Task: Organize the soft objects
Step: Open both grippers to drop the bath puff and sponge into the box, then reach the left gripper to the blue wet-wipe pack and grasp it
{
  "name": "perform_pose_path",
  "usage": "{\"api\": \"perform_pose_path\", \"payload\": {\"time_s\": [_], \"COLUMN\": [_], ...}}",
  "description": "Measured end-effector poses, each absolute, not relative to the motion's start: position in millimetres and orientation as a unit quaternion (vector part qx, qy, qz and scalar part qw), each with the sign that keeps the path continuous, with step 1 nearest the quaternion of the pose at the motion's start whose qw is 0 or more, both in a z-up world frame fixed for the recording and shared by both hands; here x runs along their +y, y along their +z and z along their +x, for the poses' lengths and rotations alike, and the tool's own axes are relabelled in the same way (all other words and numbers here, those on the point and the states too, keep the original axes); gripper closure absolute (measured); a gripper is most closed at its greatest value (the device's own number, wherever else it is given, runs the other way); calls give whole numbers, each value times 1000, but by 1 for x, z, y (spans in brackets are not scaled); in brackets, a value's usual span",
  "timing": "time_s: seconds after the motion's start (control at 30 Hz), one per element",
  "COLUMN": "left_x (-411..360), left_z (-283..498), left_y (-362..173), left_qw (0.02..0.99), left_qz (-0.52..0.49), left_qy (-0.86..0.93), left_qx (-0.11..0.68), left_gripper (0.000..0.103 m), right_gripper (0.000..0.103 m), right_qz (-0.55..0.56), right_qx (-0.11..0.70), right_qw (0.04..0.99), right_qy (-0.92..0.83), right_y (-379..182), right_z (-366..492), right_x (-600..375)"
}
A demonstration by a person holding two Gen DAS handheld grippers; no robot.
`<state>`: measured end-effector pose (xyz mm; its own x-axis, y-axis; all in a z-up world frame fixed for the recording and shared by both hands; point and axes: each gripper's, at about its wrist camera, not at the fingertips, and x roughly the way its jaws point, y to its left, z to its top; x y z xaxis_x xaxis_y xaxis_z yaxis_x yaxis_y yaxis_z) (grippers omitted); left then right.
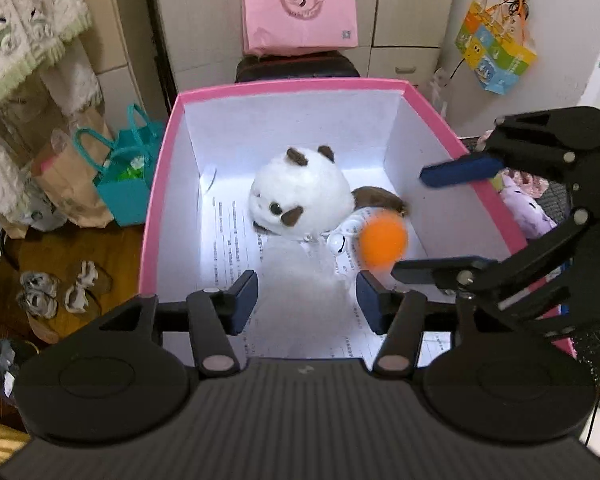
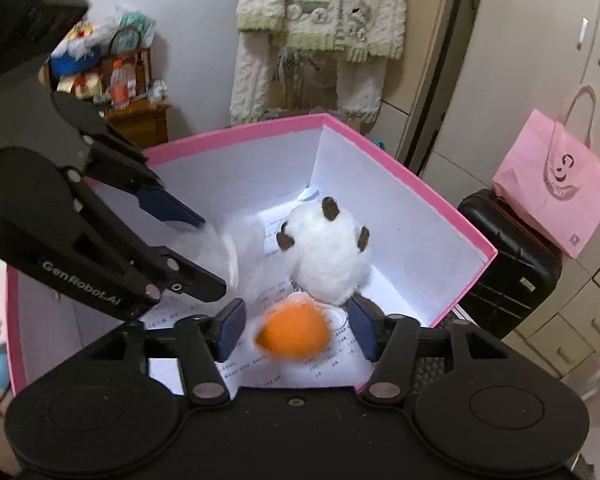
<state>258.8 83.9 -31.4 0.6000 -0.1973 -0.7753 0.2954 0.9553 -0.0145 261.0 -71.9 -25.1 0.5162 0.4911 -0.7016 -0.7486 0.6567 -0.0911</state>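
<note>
Orange and blurred, a soft ball (image 2: 292, 330) hung loose between the spread jaws of the right gripper (image 2: 296, 330), pads clear of it, low inside the pink box (image 1: 160, 208) beside a white plush (image 1: 300, 196). The left gripper (image 1: 306, 298) stood spread too, over a pale blur I couldn't identify. I'd judge both should lift straight out, clear of the rim

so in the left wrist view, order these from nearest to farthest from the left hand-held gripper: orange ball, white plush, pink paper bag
From the left hand-held gripper:
1. orange ball, just ahead to its right, blurred, inside the pink box
2. white plush, mid-box
3. pink paper bag, beyond the box, on the black suitcase
</note>
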Motion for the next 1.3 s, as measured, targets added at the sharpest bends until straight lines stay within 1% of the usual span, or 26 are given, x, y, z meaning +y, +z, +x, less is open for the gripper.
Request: {"api": "perform_pose_path", "payload": {"time_s": [0.07, 0.27, 0.53, 0.77, 0.83, 1.0, 1.3], "left_x": [84, 81, 78, 66, 60, 42, -6], "left_z": [255, 232, 196, 161, 150, 127, 98], "left_y": [-27, -10, 17, 43, 50, 56, 50], "left_qw": [891, 894, 892, 890, 890, 887, 873], "left_qz": [58, 73, 81, 99, 105, 119, 161], "left_qy": [-142, -150, -175, -199, -205, -224, -273], "left_qx": [426, 415, 410, 397, 392, 385, 371], "left_gripper": [42, 40, 39, 34, 33, 27, 22], "right_gripper": [26, 26, 26, 26, 26, 26, 26], "right_qz": [-177, -129, -71, -43, -42, -43, -21], "right_qx": [321, 314, 337, 336, 331, 321, 319], "right_qw": [854, 861, 865, 872, 877, 886, 891], "right_qy": [369, 378, 366, 354, 346, 332, 323], "right_y": [-19, 6, 36, 54, 57, 61, 48], "right_z": [258, 238, 200, 161, 149, 122, 92], "right_x": [-78, -101, -138, -175, -185, -206, -238]}}
